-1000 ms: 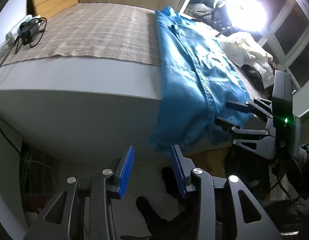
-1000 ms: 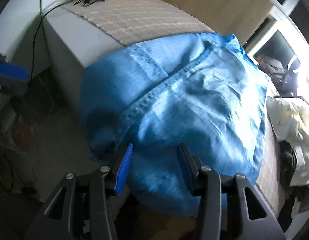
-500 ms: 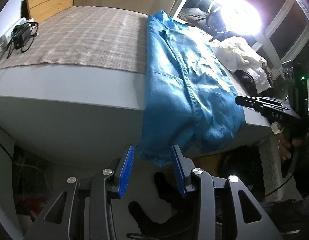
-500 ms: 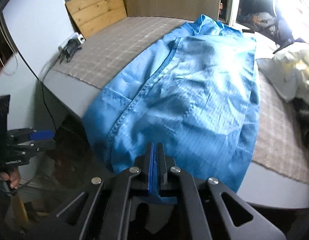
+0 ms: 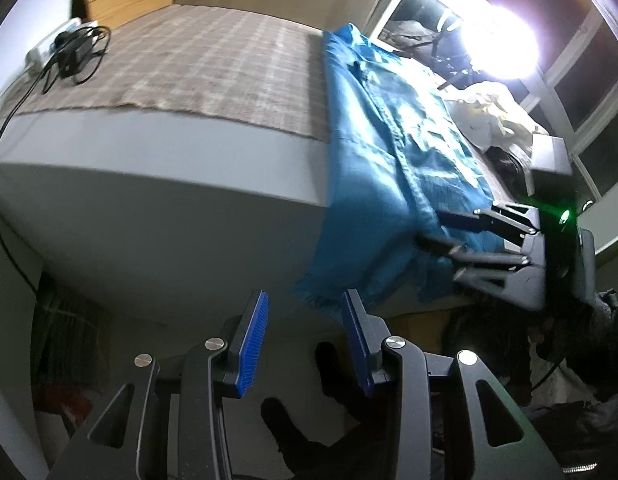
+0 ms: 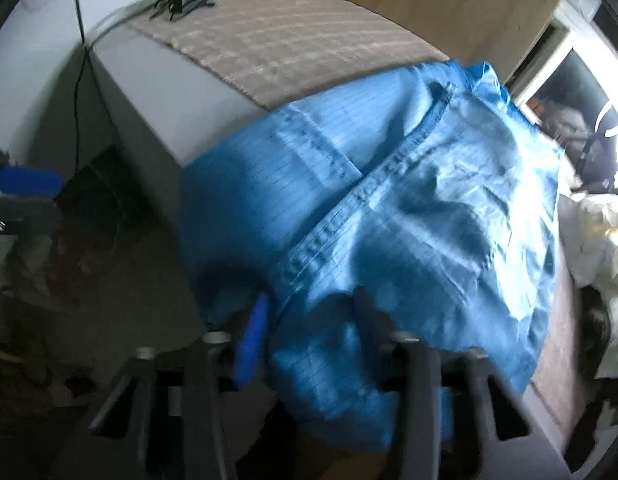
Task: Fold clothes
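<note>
Right tool (image 6: 309,332) jaws apart around blue garment (image 6: 389,208) hem hanging off bed (image 5: 157,200); left tool (image 5: 305,332) apart, holding nothing.

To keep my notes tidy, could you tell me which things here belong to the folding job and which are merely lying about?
Belongs to the job: blue shirt; left claw; right claw; pale clothes heap, possibly next.
Just lying about: black charger with cables; white power strip; checked bed cover, only the surface underneath.
</note>
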A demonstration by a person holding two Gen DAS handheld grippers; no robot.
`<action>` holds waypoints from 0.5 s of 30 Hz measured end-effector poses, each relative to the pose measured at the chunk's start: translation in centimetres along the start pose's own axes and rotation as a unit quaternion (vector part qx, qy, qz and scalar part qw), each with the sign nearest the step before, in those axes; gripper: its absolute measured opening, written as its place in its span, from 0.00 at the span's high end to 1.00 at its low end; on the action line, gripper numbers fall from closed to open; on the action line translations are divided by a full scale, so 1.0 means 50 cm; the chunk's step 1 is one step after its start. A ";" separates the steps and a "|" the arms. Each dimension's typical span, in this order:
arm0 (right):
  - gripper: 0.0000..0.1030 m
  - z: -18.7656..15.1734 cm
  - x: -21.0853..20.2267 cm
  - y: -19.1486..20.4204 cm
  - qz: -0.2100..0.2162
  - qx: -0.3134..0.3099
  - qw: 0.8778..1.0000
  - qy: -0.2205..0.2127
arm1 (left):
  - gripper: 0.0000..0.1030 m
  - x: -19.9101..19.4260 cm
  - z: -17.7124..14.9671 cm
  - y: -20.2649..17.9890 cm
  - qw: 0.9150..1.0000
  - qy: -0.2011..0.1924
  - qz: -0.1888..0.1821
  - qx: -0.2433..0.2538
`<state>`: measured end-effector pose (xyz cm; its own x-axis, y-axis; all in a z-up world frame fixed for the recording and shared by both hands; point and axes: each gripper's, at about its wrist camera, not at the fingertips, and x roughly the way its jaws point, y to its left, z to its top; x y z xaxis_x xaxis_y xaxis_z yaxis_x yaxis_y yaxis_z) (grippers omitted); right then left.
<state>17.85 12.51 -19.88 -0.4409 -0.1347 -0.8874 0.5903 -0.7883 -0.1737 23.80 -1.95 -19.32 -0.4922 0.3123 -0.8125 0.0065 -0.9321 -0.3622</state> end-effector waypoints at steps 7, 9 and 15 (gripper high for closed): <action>0.97 -0.025 -0.082 -0.126 0.042 0.096 0.994 -0.022 | 0.64 -0.003 0.014 0.001 1.000 -0.007 -0.008 0.003; 0.97 -0.040 -0.130 -0.191 0.057 0.149 0.987 -0.039 | 0.64 -0.001 0.023 -0.006 1.000 -0.009 -0.015 0.007; 0.98 -0.100 -0.301 -0.442 0.024 0.289 0.951 -0.108 | 0.64 0.020 0.062 -0.067 0.999 -0.008 -0.042 0.034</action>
<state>14.83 34.97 -4.80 -0.5878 -0.2494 -0.7696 0.1710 -0.9681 0.1831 20.59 0.93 -17.52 -0.5026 0.3870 -0.7730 -0.0933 -0.9133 -0.3966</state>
